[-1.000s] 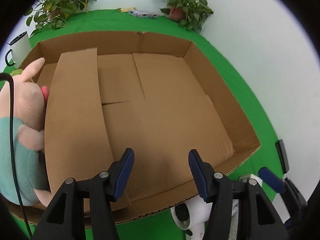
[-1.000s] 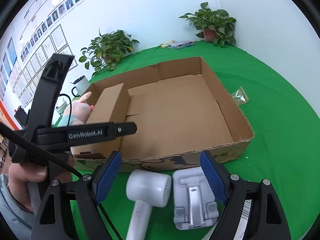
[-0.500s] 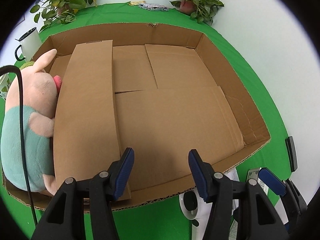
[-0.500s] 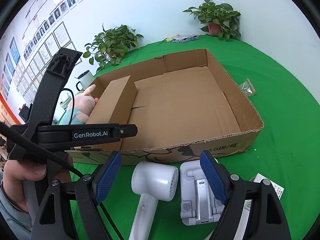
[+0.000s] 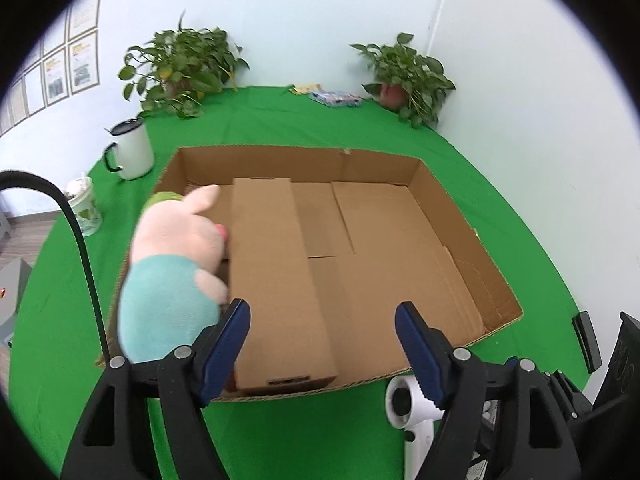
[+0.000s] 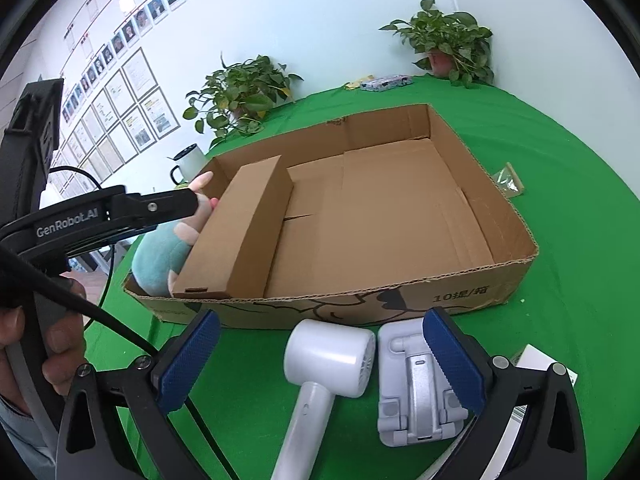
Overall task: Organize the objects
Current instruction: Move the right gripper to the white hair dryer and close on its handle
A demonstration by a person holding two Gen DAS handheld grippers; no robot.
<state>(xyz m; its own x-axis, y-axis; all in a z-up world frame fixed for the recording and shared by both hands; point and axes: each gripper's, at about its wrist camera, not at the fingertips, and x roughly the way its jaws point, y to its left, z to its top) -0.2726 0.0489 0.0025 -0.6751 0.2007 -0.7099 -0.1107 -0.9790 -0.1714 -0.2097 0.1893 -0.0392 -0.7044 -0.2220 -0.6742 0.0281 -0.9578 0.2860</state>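
Observation:
A wide shallow cardboard box (image 5: pixel 496 272) (image 6: pixel 516 236) lies on the green table. A pink and teal plush pig (image 5: pixel 172 272) (image 6: pixel 160 256) lies in its left end, beside a long narrow carton (image 5: pixel 276 280) (image 6: pixel 244 224). A white hair dryer (image 6: pixel 320 364) (image 5: pixel 412 412) and a grey folding stand (image 6: pixel 416 384) lie on the table in front of the box. My left gripper (image 5: pixel 322 344) is open and empty above the box's near edge. My right gripper (image 6: pixel 320 364) is open, above the dryer and stand.
A white mug (image 5: pixel 132 152) and a paper cup (image 5: pixel 86 208) stand left of the box. Two potted plants (image 5: pixel 180 72) (image 5: pixel 404 76) and a flat packet (image 5: pixel 334 98) are at the back. A small bag (image 6: pixel 508 178) lies right of the box.
My left gripper has pulled back and tilted up, so the whole box and the far table now show. My right gripper has drawn back slightly from the box.

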